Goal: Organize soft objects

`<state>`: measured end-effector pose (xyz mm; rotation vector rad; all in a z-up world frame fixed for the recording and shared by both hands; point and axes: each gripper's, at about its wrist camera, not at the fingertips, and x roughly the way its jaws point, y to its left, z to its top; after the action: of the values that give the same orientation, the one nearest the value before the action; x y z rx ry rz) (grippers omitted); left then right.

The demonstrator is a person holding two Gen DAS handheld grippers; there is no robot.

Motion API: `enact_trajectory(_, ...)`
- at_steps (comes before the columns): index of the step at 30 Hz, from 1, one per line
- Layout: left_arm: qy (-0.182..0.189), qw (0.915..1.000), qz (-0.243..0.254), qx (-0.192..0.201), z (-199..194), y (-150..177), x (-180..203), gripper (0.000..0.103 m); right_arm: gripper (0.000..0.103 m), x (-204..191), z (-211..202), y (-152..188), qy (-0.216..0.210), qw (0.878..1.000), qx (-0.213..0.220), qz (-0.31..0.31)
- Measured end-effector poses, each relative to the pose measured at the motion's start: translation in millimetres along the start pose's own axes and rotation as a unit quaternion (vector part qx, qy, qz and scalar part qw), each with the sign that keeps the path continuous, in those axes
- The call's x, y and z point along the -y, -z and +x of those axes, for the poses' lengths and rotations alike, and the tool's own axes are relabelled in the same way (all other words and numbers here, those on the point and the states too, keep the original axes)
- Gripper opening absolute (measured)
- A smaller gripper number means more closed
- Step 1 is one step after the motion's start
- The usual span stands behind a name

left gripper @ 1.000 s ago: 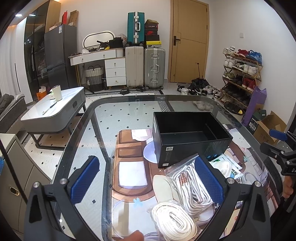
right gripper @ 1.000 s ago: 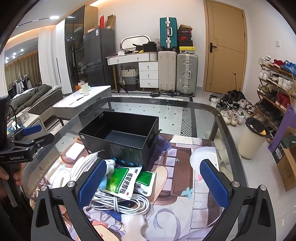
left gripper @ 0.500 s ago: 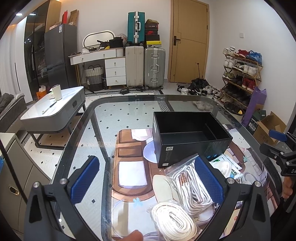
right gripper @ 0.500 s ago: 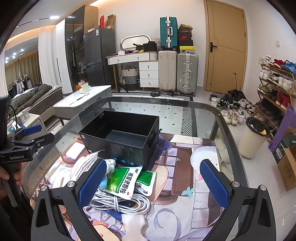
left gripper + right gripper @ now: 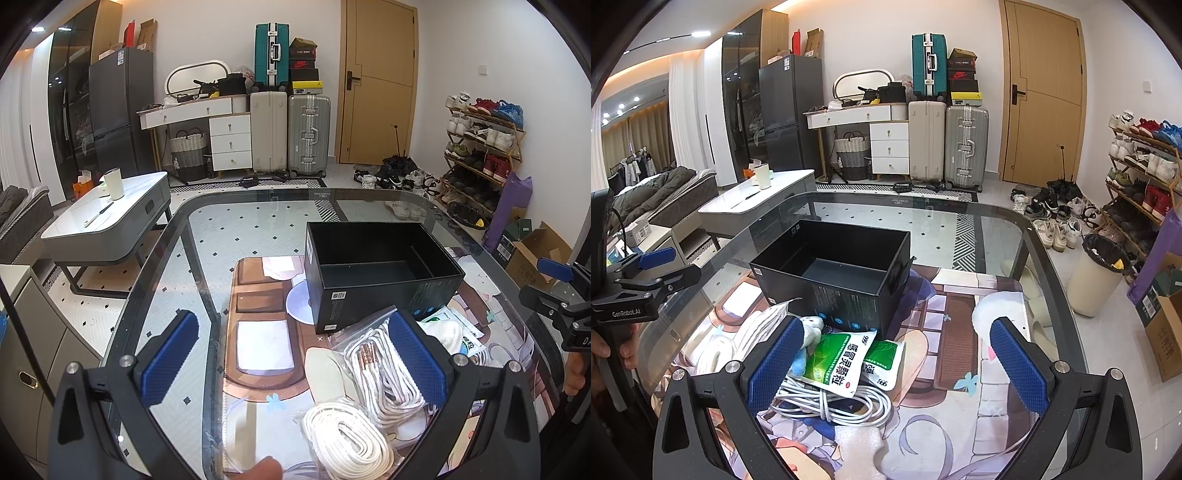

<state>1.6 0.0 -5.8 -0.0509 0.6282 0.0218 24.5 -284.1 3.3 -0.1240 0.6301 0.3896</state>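
One open black box [image 5: 834,273] is seen on the glass table [image 5: 1004,236], its long axis running left to right. Just before it are lain two bagged white rope coils [image 5: 384,365], two green sachets [image 5: 842,363], one white cable [image 5: 831,402]. The left gripper [image 5: 295,354] and right gripper [image 5: 897,363] are held wide open, gripping nothing.

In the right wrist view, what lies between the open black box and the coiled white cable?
Two green-and-white sachets lie there, overlapping the coiled white cable, just before the open black box. The right wrist view shows this.
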Motion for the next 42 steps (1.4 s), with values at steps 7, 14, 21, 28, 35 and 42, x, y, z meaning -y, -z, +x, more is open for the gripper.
enact_trajectory(7, 0.0, 1.0, 0.0, 0.0, 0.1, 0.1, 0.0, 0.103, 0.103, -0.6, 0.4, 0.4, -0.001, 1.0, -0.002, 0.0)
enact_trajectory(14, -0.001, 1.0, 0.0, -0.002, 0.7, 0.2, -1.9, 0.103, 0.103, -4.1, 1.2, 1.8, 0.0, 1.0, -0.002, -0.001)
enact_trajectory(21, -0.002, 1.0, 0.003, -0.005, 1.3, 1.8, -1.5, 0.103, 0.103, -5.3, 2.0, 2.1, 0.0, 1.0, 0.0, -0.002)
enact_trajectory(28, 0.004, 0.9998, 0.007, -0.016, 4.0, 2.3, 1.6, 0.103, 0.103, -4.2, 5.5, 3.8, -0.01, 1.0, -0.008, 0.006)
enact_trajectory(35, 0.016, 0.999, 0.012, -0.04, 9.2, 4.5, 6.0, 0.103, 0.103, -4.2, 14.0, 7.6, -0.022, 0.999, -0.039, 0.006)
enact_trajectory(42, 0.028, 0.9968, 0.017, -0.072, 13.3, 13.8, 10.7, 0.103, 0.103, -9.7, 20.8, 16.2, -0.027, 0.997, -0.069, -0.013)
